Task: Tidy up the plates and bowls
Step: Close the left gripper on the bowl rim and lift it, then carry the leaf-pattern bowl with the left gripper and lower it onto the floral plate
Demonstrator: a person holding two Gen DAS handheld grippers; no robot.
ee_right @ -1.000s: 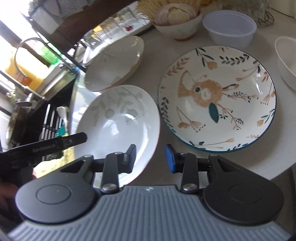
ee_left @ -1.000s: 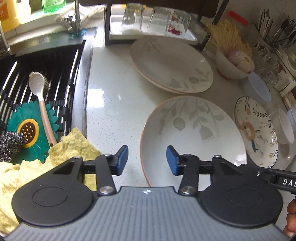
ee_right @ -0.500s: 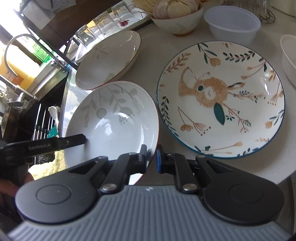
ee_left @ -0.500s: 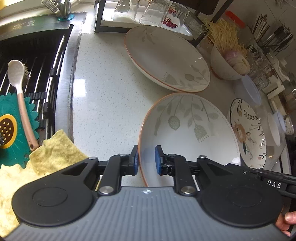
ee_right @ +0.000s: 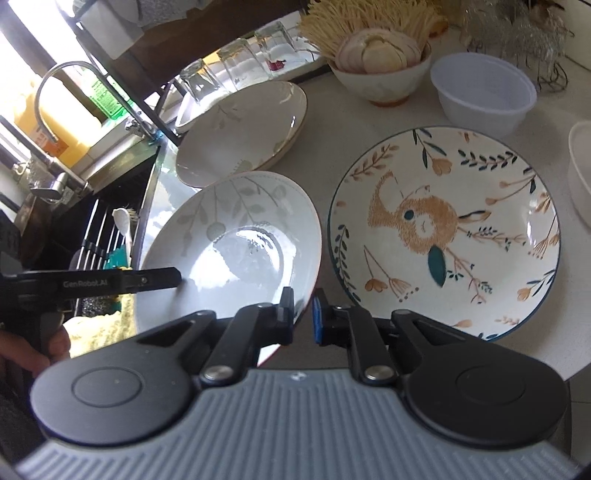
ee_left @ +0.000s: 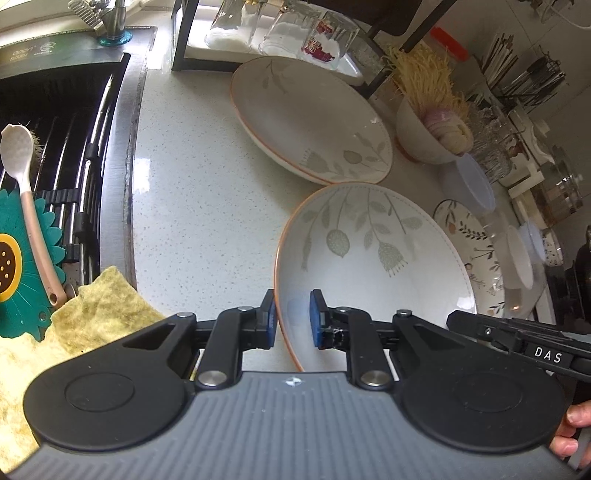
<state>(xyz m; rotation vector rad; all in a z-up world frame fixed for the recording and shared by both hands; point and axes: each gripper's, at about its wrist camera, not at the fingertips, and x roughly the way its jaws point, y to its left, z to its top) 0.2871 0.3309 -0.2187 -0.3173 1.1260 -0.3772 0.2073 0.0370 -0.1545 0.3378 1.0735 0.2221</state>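
Observation:
A white leaf-pattern plate [ee_left: 373, 266] with an orange rim is held by both grippers and tilted up off the counter; it also shows in the right wrist view [ee_right: 236, 254]. My left gripper [ee_left: 291, 319] is shut on its left rim. My right gripper [ee_right: 303, 317] is shut on its right rim. A second leaf-pattern plate [ee_left: 310, 114] lies behind it, seen too in the right wrist view [ee_right: 243, 133]. A rabbit-pattern plate [ee_right: 447, 229] lies to the right.
The sink [ee_left: 55, 147] with a rack, brush and yellow cloth [ee_left: 92, 317] is at left. A bowl of noodles [ee_right: 380, 70], a plastic bowl [ee_right: 484, 92] and upturned glasses [ee_left: 280, 33] stand at the back. A white bowl [ee_right: 581, 173] is far right.
Both grippers closed from open onto the near leaf plate's opposite rims. The plate has lifted and tilted off the counter.

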